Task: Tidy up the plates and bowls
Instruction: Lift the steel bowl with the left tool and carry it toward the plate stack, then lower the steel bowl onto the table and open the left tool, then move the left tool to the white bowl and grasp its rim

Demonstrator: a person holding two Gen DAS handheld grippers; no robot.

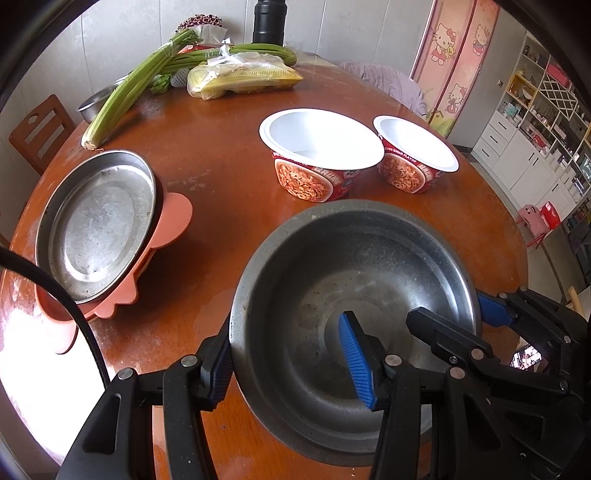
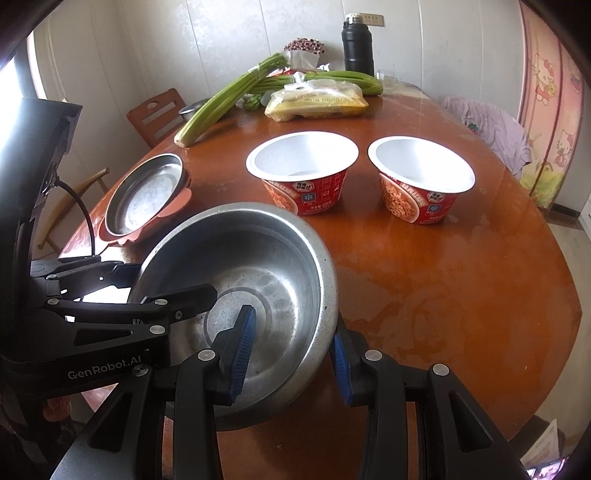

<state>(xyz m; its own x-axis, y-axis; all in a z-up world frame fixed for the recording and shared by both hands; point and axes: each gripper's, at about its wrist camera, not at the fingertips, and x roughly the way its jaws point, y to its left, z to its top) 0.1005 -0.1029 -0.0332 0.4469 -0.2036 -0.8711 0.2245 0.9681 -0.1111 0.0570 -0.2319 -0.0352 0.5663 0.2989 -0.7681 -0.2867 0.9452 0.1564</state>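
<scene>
A large steel bowl [image 1: 354,295] sits at the near edge of the round wooden table [image 1: 221,155]. My left gripper [image 1: 291,354] straddles its left rim, one finger inside and one outside, with a wide gap between them. My right gripper [image 2: 291,350] straddles its right rim [image 2: 325,280] the same way and also shows in the left wrist view [image 1: 450,317]. A steel plate [image 1: 96,225] rests on a pink plate [image 1: 173,221] to the left. Two empty red paper bowls [image 1: 317,151] [image 1: 413,155] stand behind; they also show in the right wrist view [image 2: 303,170] [image 2: 421,177].
Celery stalks [image 1: 140,81], a bag of noodles [image 1: 243,74], a black flask [image 1: 267,22] and a small steel basin [image 1: 96,103] lie at the table's far side. A wooden chair [image 1: 40,129] stands at the left. Shelving [image 1: 535,122] is at the far right.
</scene>
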